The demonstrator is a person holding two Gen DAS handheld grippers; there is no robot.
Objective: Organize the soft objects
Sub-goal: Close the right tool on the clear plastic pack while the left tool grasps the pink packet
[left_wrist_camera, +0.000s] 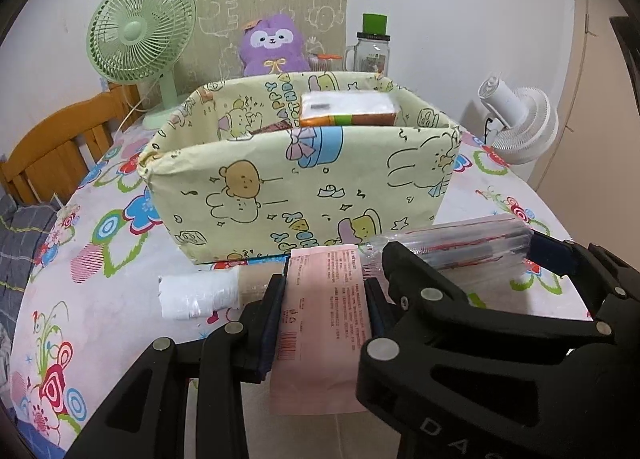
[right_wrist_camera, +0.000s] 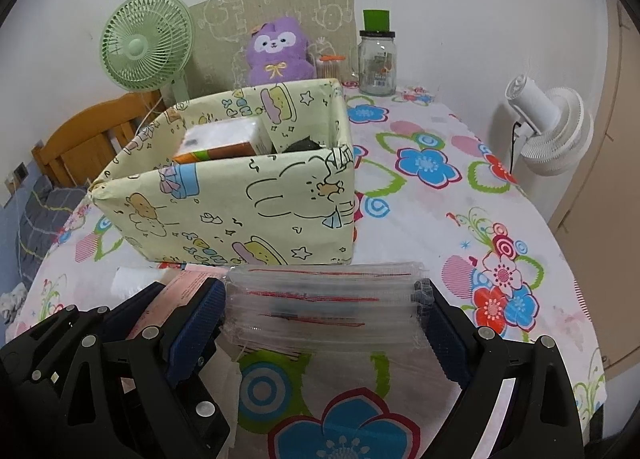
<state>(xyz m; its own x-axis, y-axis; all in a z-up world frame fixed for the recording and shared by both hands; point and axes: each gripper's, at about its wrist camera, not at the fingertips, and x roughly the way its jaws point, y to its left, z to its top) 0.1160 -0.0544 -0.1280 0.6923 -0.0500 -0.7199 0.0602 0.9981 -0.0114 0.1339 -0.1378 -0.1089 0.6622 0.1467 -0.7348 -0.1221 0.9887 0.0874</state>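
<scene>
A pale yellow cartoon-print storage box [left_wrist_camera: 296, 187] stands on the table, also in the right wrist view [right_wrist_camera: 240, 203]. A tissue pack [left_wrist_camera: 348, 109] lies inside it. My left gripper [left_wrist_camera: 326, 291] is shut on a flat pink packet [left_wrist_camera: 324, 323] just in front of the box. My right gripper [right_wrist_camera: 324, 315] is shut on a stack of clear plastic bags with red lines [right_wrist_camera: 320, 307], held beside the left gripper; the stack also shows in the left wrist view [left_wrist_camera: 456, 243]. A white wrapped roll [left_wrist_camera: 200, 295] lies on the table left of the pink packet.
A flowered tablecloth [right_wrist_camera: 460, 219] covers the table. At the back stand a green fan [left_wrist_camera: 140, 39], a purple plush toy [left_wrist_camera: 272, 47] and a glass jar with a green lid [right_wrist_camera: 376, 59]. A white fan [right_wrist_camera: 548, 131] is off the right edge. A wooden chair [left_wrist_camera: 60, 143] is left.
</scene>
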